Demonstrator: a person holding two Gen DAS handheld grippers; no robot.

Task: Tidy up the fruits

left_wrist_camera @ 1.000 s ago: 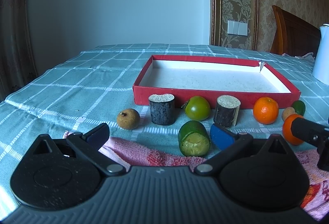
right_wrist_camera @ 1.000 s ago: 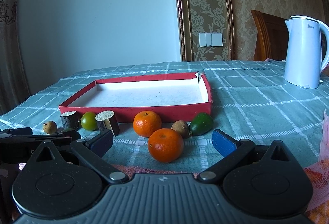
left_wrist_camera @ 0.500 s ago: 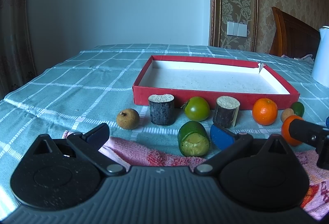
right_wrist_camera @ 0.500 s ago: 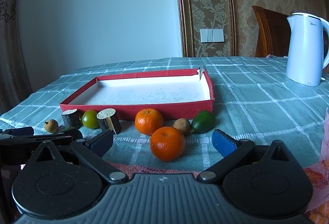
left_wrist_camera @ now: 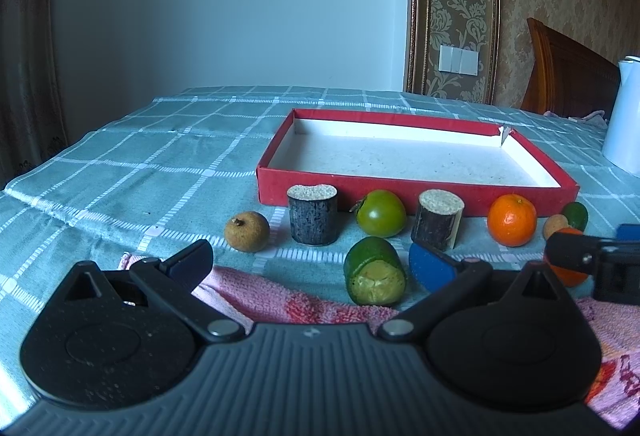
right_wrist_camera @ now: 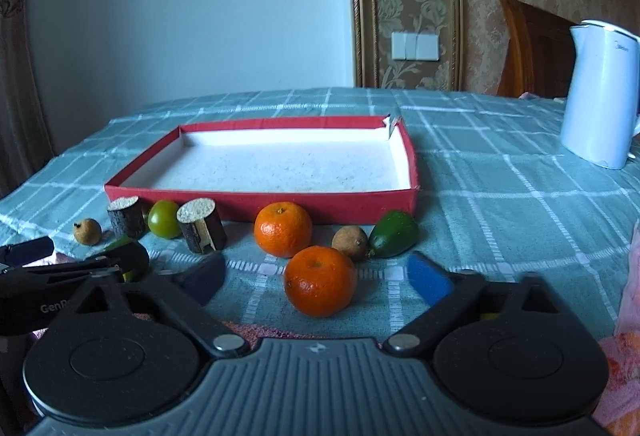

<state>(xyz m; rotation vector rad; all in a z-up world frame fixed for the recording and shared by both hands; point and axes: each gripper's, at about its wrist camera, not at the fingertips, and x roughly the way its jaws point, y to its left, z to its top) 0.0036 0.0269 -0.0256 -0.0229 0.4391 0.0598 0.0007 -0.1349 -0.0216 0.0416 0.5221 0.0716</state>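
Observation:
A red box (left_wrist_camera: pixel 352 189) with a white inside (right_wrist_camera: pixel 248 201) lies on the checked cloth. Along its front stand a brown longan (left_wrist_camera: pixel 246 231), two dark cut stalk pieces (left_wrist_camera: pixel 312 212) (left_wrist_camera: pixel 439 218), a green tomato (left_wrist_camera: pixel 381 213), a cut green piece (left_wrist_camera: pixel 375 272), two oranges (right_wrist_camera: pixel 283 229) (right_wrist_camera: pixel 320 281), a small brown fruit (right_wrist_camera: pixel 349 242) and a green fruit (right_wrist_camera: pixel 393 233). My left gripper (left_wrist_camera: pixel 312 264) is open and empty, just short of the cut green piece. My right gripper (right_wrist_camera: pixel 318 276) is open, with the near orange between its fingers, not touching.
A white kettle (right_wrist_camera: pixel 600 94) stands at the back right. A pink towel (left_wrist_camera: pixel 280 300) lies under the grippers at the table's front. A wooden chair (right_wrist_camera: pixel 532 48) stands behind the table. The right gripper's finger (left_wrist_camera: pixel 576 256) shows at the right in the left wrist view.
Both grippers have risen and tilted a little, so the box and fruits sit lower in view. The near orange now lies closer between the right fingers. Nothing on the table moved.

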